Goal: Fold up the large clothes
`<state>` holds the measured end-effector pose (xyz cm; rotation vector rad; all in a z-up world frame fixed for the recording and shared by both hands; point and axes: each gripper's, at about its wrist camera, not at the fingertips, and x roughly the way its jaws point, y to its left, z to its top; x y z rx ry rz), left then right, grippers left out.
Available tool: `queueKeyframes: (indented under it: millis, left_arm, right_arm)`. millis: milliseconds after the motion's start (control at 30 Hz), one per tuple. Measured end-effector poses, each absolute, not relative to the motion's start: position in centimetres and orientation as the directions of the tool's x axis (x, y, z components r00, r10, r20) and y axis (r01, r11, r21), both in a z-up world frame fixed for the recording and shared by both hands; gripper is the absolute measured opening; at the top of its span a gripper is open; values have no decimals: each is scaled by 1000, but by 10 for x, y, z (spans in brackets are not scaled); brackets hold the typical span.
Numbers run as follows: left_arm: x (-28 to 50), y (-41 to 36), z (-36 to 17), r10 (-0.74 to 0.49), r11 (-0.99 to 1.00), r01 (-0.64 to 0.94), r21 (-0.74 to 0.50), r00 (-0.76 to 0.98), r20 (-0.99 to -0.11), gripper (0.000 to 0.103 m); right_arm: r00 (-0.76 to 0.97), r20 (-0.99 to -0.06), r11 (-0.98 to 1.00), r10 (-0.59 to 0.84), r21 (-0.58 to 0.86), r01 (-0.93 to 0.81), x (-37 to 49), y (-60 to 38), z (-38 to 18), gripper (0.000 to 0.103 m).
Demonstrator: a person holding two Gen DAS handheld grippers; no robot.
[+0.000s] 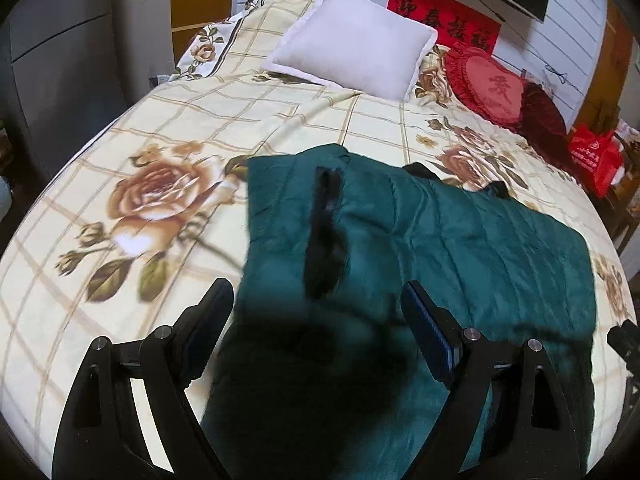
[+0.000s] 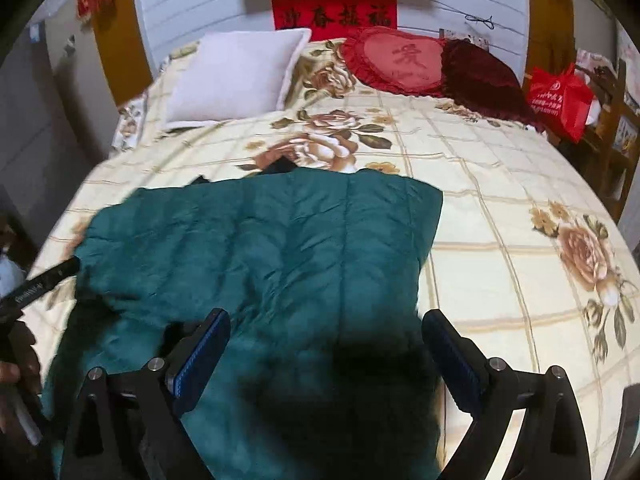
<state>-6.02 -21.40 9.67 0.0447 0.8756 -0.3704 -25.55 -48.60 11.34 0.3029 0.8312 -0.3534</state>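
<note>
A dark green quilted garment [image 1: 460, 240] [image 2: 260, 240] lies spread flat on the floral bed cover [image 1: 140, 152] [image 2: 500, 240]. A black furry strip [image 1: 326, 236] runs along its left part, and bits of black lining [image 1: 420, 170] poke out at its far edge. My left gripper [image 1: 316, 286] hovers open above the garment's near left side, nothing between its fingers. My right gripper [image 2: 327, 315] hovers open over the near right part, also holding nothing. One finger of the left gripper [image 2: 40, 284] shows at the left edge of the right wrist view, with a hand [image 2: 16, 368] below it.
A white pillow [image 1: 352, 44] [image 2: 236, 76], a red heart cushion [image 1: 488, 84] [image 2: 396, 60] and a dark red cushion [image 2: 480, 76] lie at the head of the bed. A red bag [image 2: 560, 96] stands on wooden furniture to the right. Grey cabinets [image 1: 60, 60] line the left.
</note>
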Motion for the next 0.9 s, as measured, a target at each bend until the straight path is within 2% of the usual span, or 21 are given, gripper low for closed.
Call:
queueKeyframes:
  millis: [367,900]
  left_arm:
    - [-148,-143,95,-285,932,347,-101,536,-794,86]
    - [-221,-106,84,-303,924,366,-113,516,-801,86]
  right_arm:
    - [594,-793,909,-133,141,391,-321,-448,106,95]
    - [571,-813,906,-116,149,396,-393,-410,82,95]
